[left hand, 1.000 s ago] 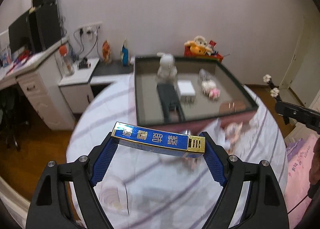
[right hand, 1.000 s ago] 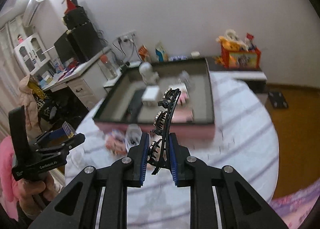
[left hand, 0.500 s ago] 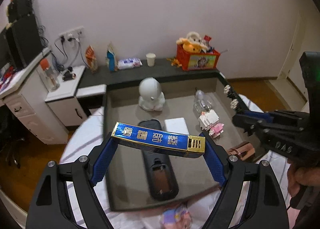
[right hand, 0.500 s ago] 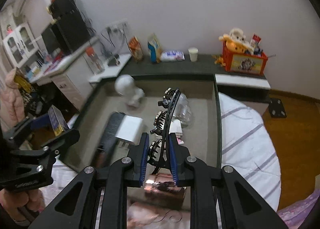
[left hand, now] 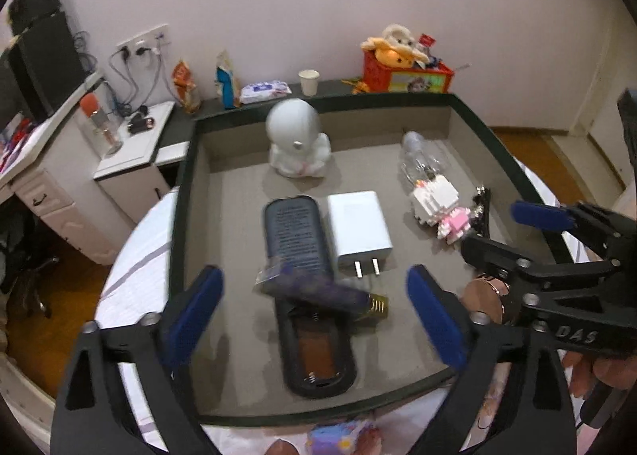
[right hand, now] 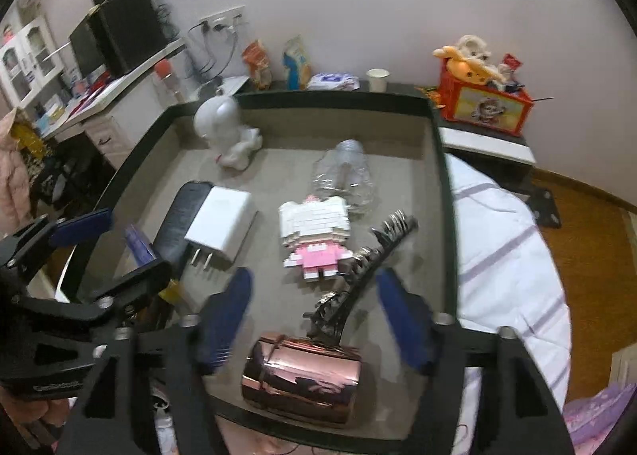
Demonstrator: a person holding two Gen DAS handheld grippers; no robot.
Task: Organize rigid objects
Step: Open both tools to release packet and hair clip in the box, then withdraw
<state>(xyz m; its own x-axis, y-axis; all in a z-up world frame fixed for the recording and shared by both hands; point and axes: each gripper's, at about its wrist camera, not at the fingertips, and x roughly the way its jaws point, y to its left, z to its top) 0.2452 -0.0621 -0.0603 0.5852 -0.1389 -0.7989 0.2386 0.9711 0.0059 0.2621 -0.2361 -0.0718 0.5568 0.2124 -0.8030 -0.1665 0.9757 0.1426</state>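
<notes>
- a grey tray (left hand: 191,192) sits on the striped tabletop (right hand: 501,240);
- release step: left claw (left hand: 314,307) opening, blue box (left hand: 314,288) dropped free; right claw (right hand: 314,299) opening, hair clip (right hand: 358,276) loose;
- next: lift both clear.

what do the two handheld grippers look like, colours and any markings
Both are black plastic frames with silver screws and blue ribbed pads. The left gripper shows small white lettering on its body in the right wrist view; the right gripper carries raised letters "DAS" in the left wrist view.
</notes>
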